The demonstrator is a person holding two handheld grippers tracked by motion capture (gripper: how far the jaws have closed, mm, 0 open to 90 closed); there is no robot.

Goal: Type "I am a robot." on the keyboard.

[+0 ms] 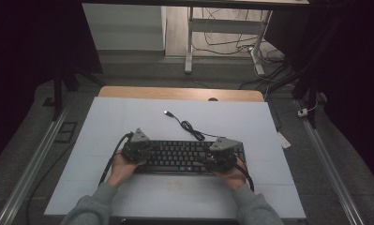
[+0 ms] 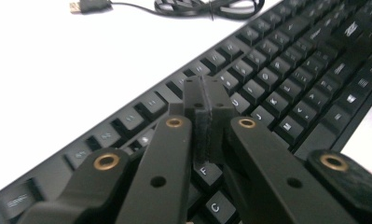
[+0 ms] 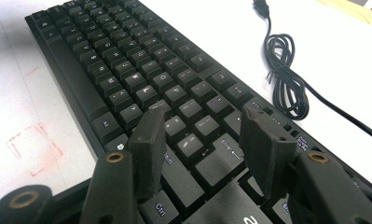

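Observation:
A black keyboard (image 1: 184,157) lies on the white table sheet, its coiled black cable (image 1: 190,127) running back to a USB plug (image 1: 167,113). My left gripper (image 1: 138,149) hovers over the keyboard's left end, jaws shut with nothing between them; in the left gripper view the closed fingertips (image 2: 207,100) hang just above the letter keys (image 2: 267,88). My right gripper (image 1: 220,154) is over the keyboard's right end. Its jaws stand open in the right gripper view, the gripper (image 3: 200,135) above the Enter and Shift keys (image 3: 223,151), with nothing held.
The white sheet (image 1: 119,117) covers a wooden table (image 1: 175,92); a red square mark (image 3: 32,147) is drawn on it near the keyboard's front edge. Beyond the table stand desk legs (image 1: 189,42) and loose floor cables. Metal rails (image 1: 32,161) run along both sides.

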